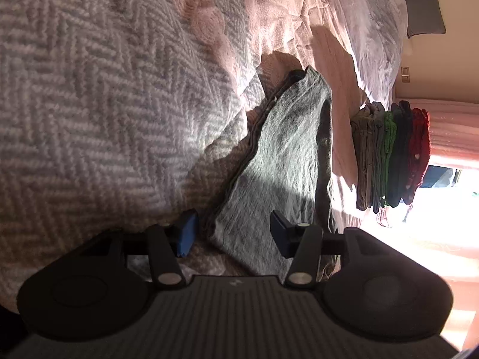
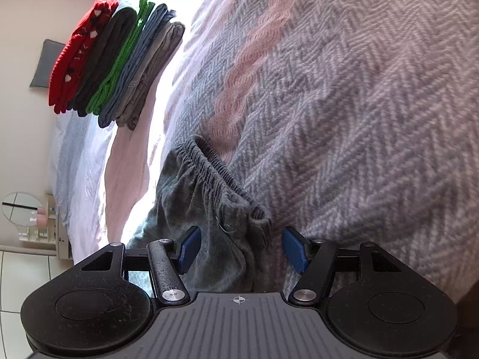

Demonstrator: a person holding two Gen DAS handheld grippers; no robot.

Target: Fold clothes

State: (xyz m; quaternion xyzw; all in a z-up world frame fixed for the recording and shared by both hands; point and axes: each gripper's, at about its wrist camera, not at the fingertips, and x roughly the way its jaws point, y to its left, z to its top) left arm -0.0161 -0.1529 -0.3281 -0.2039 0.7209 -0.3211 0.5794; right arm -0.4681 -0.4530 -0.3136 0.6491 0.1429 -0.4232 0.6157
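Observation:
A grey garment [image 1: 278, 161], folded lengthwise, lies on the herringbone blanket [image 1: 89, 89]. My left gripper [image 1: 233, 233] is open, its blue pads on either side of the garment's near end, not closed on it. In the right wrist view the same grey garment [image 2: 203, 209] shows its elastic waistband [image 2: 215, 167]. My right gripper [image 2: 242, 248] is open, its pads on either side of the waistband end. A stack of folded clothes [image 1: 389, 155], red on top, then dark, green, blue and grey, sits on the bed; it also shows in the right wrist view [image 2: 113, 56].
The bed carries a pink sheet [image 1: 338, 68] and a pale duvet [image 1: 374, 24]. A grey pillow [image 1: 425, 9] is near the wall. A small round mirror and shelf [image 2: 27, 212] stand beside the bed over a tiled floor [image 2: 18, 278]. Bright window light falls at the right [image 1: 443, 209].

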